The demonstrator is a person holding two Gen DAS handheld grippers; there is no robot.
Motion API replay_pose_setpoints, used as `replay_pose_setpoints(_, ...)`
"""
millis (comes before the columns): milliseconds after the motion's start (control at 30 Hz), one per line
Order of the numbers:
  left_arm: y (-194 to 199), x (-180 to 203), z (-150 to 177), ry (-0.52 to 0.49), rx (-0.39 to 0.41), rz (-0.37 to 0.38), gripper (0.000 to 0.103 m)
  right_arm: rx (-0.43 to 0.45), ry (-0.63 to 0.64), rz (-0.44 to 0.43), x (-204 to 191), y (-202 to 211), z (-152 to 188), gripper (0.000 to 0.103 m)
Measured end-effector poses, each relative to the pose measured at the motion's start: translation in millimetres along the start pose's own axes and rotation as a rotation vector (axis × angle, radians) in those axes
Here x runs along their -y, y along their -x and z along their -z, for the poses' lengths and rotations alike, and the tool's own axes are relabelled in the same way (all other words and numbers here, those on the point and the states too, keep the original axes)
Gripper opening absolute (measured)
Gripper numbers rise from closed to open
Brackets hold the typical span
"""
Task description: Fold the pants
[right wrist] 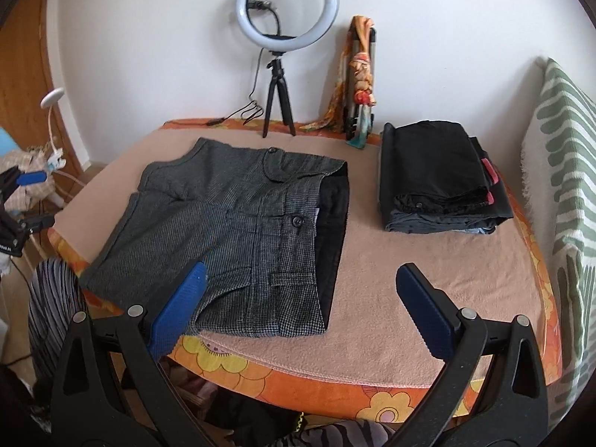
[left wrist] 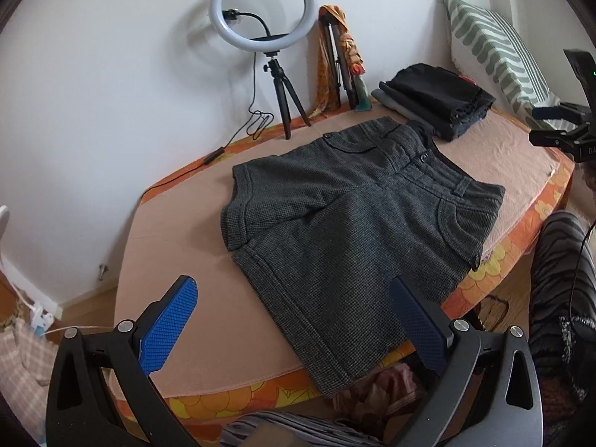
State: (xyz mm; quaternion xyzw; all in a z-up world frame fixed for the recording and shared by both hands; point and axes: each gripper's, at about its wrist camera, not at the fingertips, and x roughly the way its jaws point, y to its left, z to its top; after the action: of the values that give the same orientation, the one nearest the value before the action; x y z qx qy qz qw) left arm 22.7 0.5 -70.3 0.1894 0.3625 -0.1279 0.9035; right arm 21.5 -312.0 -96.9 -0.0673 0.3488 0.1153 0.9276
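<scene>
Our left tongs [left wrist: 294,320] hang wide open, gripping nothing, above the bed's [left wrist: 178,246] front edge w/ the near leg hem between the pads. The grey pants [left wrist: 346,219] lie flat, front up, along the bed's front edge, one hem hanging over it. Our right tongs [right wrist: 301,309] also gape empty, over the front edge by the waistband. Folded dark clothes [right wrist: 439,175] sit toward the back right corner.

Soft, even daylight; ring light [left wrist: 262,5] casts a faint shadow on the wall behind it. Sharp focus centrally. Strong fisheye bending, dark vignette at corners.
</scene>
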Motion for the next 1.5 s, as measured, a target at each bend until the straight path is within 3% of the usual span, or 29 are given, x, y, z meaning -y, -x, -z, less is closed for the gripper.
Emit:
replay_pose_setpoints(200,-32,16,12,-0.081,-0.110,0.086,0.102,-0.102,0.258,-0.012,-33,-30,8,0.097)
replay_pose_setpoints(333,-43,31,22,-0.158,-0.149,0.131,0.102,-0.173,0.393,-0.053,-48,-50,18,0.087)
replay_pose_setpoints(467,-51,44,31,-0.225,-0.165,0.163,0.099,-0.225,0.553,-0.080,-69,-69,36,0.086)
replay_pose_setpoints(633,-58,50,35,-0.244,-0.143,0.191,0.099,-0.268,0.657,-0.153,-86,-86,48,0.086)
replay_pose_setpoints(767,-67,50,36,-0.231,-0.162,0.225,0.099,-0.291,0.738,-0.115,-96,-99,54,0.086)
replay_pose_setpoints(867,-70,52,37,-0.245,-0.165,0.241,0.099,-0.324,0.776,-0.097,-100,-107,57,0.071)
replay_pose_setpoints(933,-71,54,38,-0.255,-0.165,0.255,0.099,-0.358,0.781,-0.083,-101,-114,57,0.044)
replay_pose_setpoints(1000,-74,57,40,-0.273,-0.172,0.254,0.099,-0.395,0.753,-0.110,-98,-119,53,0.025)
replay_pose_setpoints(1100,-80,60,43,-0.295,-0.200,0.263,0.099,-0.385,0.725,-0.129,-95,-117,44,0.011)
replay_pose_setpoints(1367,-93,60,52,-0.291,-0.268,0.307,0.099,-0.324,0.691,-0.110,-90,-111,18,0.007)
replay_pose_setpoints(1500,-93,54,50,-0.271,-0.258,0.262,0.099,-0.308,0.665,-0.110,-87,-111,8,0.006)
